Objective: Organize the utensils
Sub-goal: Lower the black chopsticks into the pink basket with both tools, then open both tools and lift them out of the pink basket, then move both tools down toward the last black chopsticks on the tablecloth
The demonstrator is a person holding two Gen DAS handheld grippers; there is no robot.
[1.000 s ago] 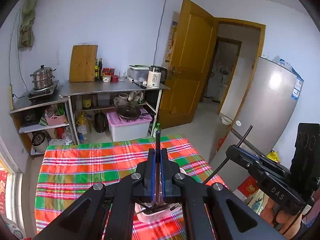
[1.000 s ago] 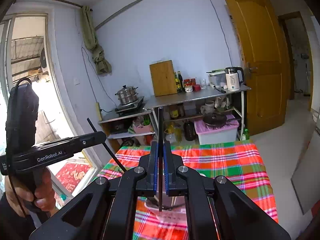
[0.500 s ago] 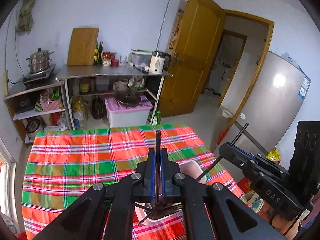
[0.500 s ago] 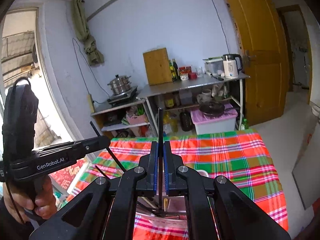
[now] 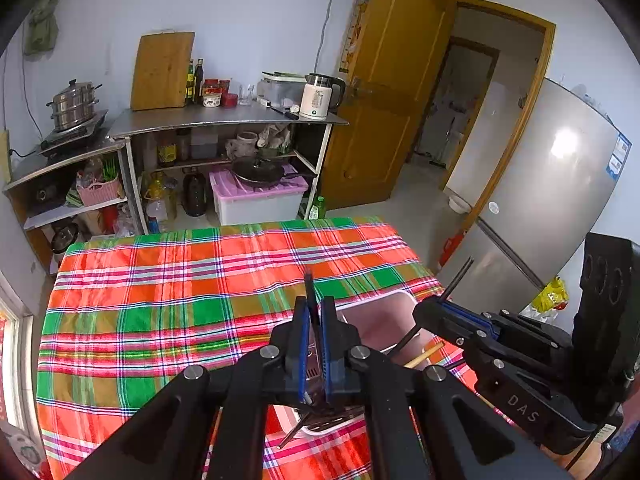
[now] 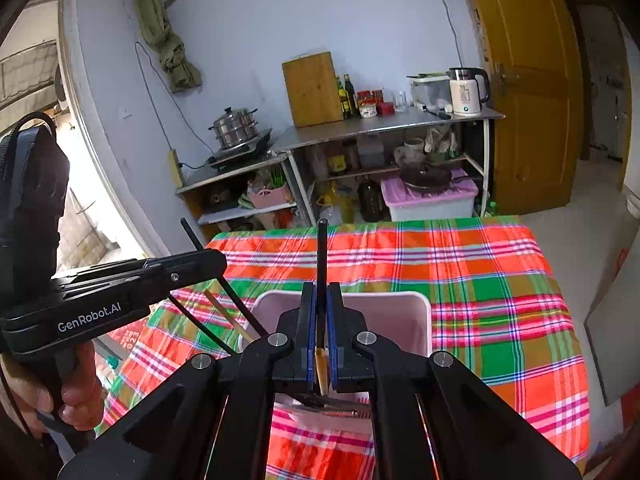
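Left gripper fingers clamped on thin black chopstick; right gripper fingers clamped on second black chopstick. Both held above pale pink plastic bin, near edge of plaid-covered bench. Chopsticks judged light, stiff, slippery; mid-shaft grip advised.

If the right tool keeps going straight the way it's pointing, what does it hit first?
Probably the pink tub on the plaid tablecloth; the right tool, shut on a dark chopstick, angles down over it, though depth is unclear.
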